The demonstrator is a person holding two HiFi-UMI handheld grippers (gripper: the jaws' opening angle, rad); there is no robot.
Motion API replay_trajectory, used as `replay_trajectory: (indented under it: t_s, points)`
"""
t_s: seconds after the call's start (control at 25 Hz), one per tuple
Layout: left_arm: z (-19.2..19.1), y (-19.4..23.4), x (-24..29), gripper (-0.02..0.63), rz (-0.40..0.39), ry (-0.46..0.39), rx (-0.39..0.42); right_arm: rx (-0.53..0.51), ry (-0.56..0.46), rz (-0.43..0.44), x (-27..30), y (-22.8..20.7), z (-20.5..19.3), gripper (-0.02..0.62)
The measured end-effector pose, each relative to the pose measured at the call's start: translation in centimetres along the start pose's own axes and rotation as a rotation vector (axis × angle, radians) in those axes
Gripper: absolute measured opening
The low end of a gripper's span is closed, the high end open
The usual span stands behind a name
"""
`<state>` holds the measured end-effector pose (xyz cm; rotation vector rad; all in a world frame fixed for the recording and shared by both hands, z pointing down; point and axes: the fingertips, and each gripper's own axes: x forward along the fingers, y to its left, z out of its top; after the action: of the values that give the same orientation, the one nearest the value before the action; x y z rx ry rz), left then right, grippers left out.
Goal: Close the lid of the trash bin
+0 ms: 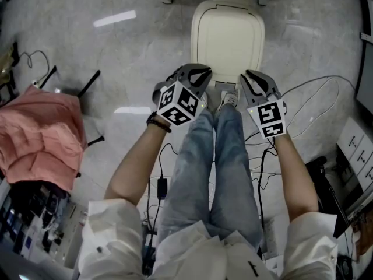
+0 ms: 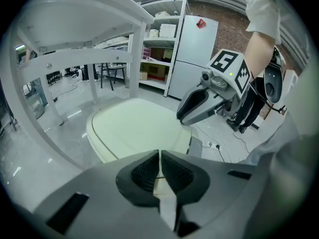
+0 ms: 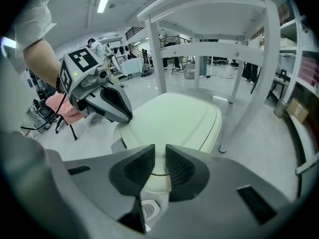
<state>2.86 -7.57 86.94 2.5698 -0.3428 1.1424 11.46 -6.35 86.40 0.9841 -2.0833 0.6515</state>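
The pale glossy floor fills most of the head view, and its edges are cut off by clutter on both sides. At 12 o'clock stands the cream trash bin with its lid lying flat down on it. From above, the lid hides the bin's body. A white table frame rises over the bin in both gripper views; the head view shows only stubs of it at the top edge.

The person's legs in jeans run from 6 o'clock up towards the bin. One shoe is just in front of a small grey part at the bin's base, and I cannot tell whether they touch. A pink cloth lies bunched at 9 o'clock, well apart from the bin, hiding whatever carries it.

The left claw hangs at the lid's near left corner, its jaws pressed together on nothing. The right claw hangs at the near right corner, its jaws a narrow slit apart and also empty. No view settles whether either claw touches the lid. Thin cables loop over the floor at 3 o'clock, and their ends are lost among boxes.
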Motion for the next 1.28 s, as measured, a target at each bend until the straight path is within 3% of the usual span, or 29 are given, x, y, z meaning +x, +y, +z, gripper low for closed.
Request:
replay_trajectory:
  t_s: [0.76, 0.88, 1.28]
  points:
    - [-0.2, 0.0, 0.2, 0.032, 0.010, -0.002, 0.001, 0.026, -0.002, -0.011, 0.3, -0.1, -0.2, 0.057]
    - [0.6, 0.2, -0.2, 0.031, 0.037, -0.037, 0.002, 0.048, -0.031, -0.029, -0.1, -0.1, 0.6, 0.020]
    - [7.0, 1.6, -4.9, 0.025, 0.169, -0.206, -0.037, 0.207, -0.216, -0.093, -4.7, -0.4, 7.0, 0.018]
